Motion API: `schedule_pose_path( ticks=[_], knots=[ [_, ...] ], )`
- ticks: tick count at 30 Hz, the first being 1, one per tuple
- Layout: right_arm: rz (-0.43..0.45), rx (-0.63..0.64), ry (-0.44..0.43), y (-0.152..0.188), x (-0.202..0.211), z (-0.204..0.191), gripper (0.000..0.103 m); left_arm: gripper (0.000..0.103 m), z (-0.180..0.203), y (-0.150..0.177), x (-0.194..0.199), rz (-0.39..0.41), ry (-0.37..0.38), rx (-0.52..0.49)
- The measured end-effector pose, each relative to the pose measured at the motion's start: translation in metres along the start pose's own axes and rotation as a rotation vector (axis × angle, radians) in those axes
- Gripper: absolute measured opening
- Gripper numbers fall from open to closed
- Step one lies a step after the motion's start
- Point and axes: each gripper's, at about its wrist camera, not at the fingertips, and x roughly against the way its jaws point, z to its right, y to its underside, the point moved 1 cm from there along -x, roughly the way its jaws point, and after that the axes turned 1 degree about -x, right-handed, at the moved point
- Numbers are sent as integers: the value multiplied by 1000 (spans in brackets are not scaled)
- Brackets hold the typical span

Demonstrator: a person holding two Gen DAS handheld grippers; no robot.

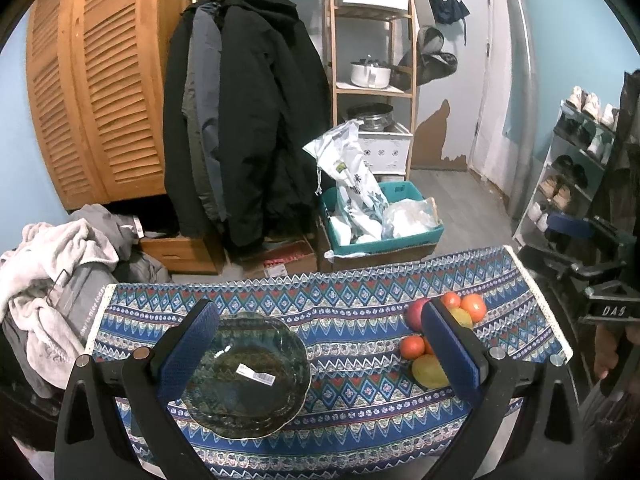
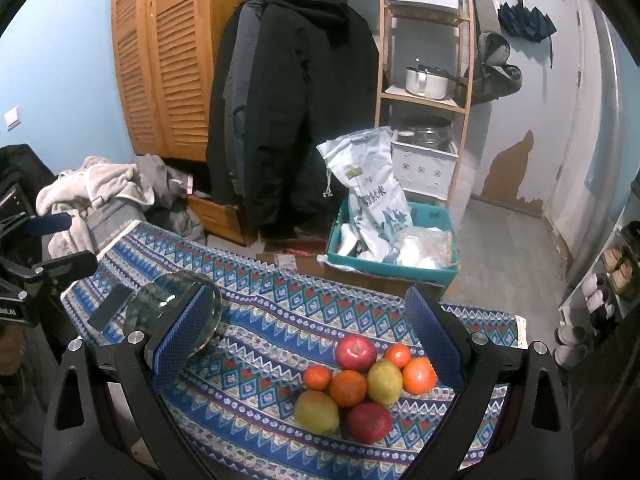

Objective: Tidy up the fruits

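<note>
A pile of fruit lies on the patterned blue tablecloth (image 2: pixel 280 312): two red apples (image 2: pixel 355 353), two yellow-green fruits (image 2: pixel 317 411) and several oranges (image 2: pixel 347 388). My right gripper (image 2: pixel 316 336) is open above and just behind the pile. A dark glass bowl (image 1: pixel 248 376) with a white label sits on the left of the cloth. My left gripper (image 1: pixel 320 344) is open above it, its left finger over the bowl's rim. The fruit pile (image 1: pixel 430 370) shows partly behind its right finger. The bowl (image 2: pixel 168 308) also shows in the right wrist view.
Beyond the table are a teal bin (image 1: pixel 384 236) with bags, hanging black coats (image 1: pixel 248 120), a wooden shelf (image 1: pixel 372 60) with pots and a louvered wardrobe (image 1: pixel 96 92). Clothes (image 1: pixel 52 280) are heaped at the left. A shoe rack (image 1: pixel 576 160) stands right.
</note>
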Motion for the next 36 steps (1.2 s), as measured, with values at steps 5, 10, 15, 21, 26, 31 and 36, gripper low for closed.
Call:
schedule_pose_path(
  ticks=[5,10,15,21,26,31,36],
  knots=[
    [-24,-16,21,6,-5,15,95,102,10,4,-19,-36,10,-34],
    [-65,-45,40,16,-14,32,95,102,20,11,-40,-92,43,-50],
    [-112,-72,58,30,-24,48,95,102,31,20,-58,-136,61,-64],
    [-188,-103,82,54,-42,68,95,102,49,28,-74,-176,66,-92],
    [-262,-117,104,73,-58,82,95,102,70,37,-92,-237,109,-127],
    [-329,-130,115,90,-73,88,95,102,83,49,-112,-294,131,-141],
    [-401,-107,117,110,-91,90,95,102,96,57,-135,-331,121,-165]
  ],
)
